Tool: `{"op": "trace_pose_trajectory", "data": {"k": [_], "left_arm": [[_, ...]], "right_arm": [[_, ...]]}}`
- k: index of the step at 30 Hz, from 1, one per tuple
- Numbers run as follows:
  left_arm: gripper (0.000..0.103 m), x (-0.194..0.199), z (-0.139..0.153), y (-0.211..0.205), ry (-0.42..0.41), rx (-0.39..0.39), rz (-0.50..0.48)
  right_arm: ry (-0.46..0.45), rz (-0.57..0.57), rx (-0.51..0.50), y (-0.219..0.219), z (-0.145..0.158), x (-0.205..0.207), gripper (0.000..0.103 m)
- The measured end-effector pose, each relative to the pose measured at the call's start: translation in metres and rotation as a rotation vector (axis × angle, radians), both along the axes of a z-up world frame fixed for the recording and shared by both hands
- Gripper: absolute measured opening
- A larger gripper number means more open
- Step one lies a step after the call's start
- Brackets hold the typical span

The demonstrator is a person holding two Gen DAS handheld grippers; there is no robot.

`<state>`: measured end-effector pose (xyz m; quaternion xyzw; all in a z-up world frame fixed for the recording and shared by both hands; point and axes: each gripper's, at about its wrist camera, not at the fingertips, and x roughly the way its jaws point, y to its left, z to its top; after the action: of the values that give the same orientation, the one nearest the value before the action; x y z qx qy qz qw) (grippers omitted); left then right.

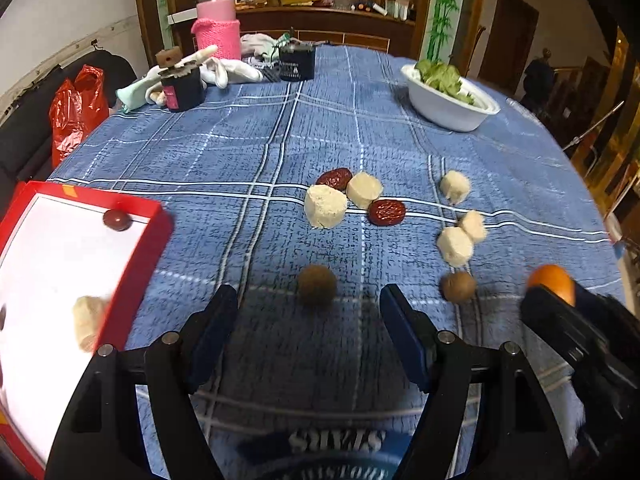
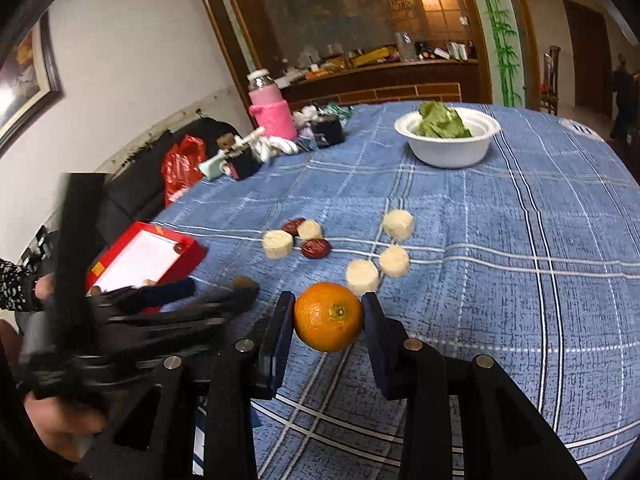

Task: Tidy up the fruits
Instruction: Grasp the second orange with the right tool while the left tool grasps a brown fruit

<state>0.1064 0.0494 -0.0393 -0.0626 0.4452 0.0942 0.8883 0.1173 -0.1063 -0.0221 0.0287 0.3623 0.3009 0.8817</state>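
My right gripper (image 2: 329, 316) was clamped on the orange (image 2: 328, 317), lifted off the cloth (image 2: 500, 280); only the right view showed that grip, while the left view caught just a sliver of orange (image 1: 554, 282) behind a dark finger. My left gripper (image 1: 309, 306) stood well open and empty over a brown fruit (image 1: 317, 290), blurred. The red tray (image 1: 140, 248) sat at the table's left edge, cut off in the left view, holding a date (image 1: 117, 219)
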Motion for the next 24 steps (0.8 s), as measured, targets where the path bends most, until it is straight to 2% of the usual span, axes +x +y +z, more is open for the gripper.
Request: {"op": "trace_pose_trajectory", "data": {"k": [2, 7, 8, 10, 17, 24], "left_arm": [[0.060, 0.006, -0.005, -0.002, 0.007, 0.009, 0.005], [0.042, 0.011, -0.011, 0.000, 0.014, 0.050, 0.038], [0.032, 0.011, -0.011, 0.000, 0.013, 0.058, 0.043], [0.022, 0.009, -0.010, 0.004, 0.014, 0.083, 0.056], [0.020, -0.011, 0.006, -0.002, -0.027, 0.118, 0.033], [0.020, -0.037, 0.023, -0.003, -0.068, 0.097, 0.015]], "right_arm": [[-0.004, 0.008, 0.006, 0.000, 0.000, -0.002, 0.035], [-0.007, 0.010, 0.017, -0.002, 0.000, -0.003, 0.035], [-0.011, 0.011, 0.020, -0.002, 0.001, -0.004, 0.035], [-0.014, 0.011, 0.022, -0.003, 0.001, -0.005, 0.035], [-0.002, -0.005, 0.007, -0.001, -0.004, -0.003, 0.035], [-0.007, -0.012, -0.019, 0.004, 0.004, -0.018, 0.035]]}}
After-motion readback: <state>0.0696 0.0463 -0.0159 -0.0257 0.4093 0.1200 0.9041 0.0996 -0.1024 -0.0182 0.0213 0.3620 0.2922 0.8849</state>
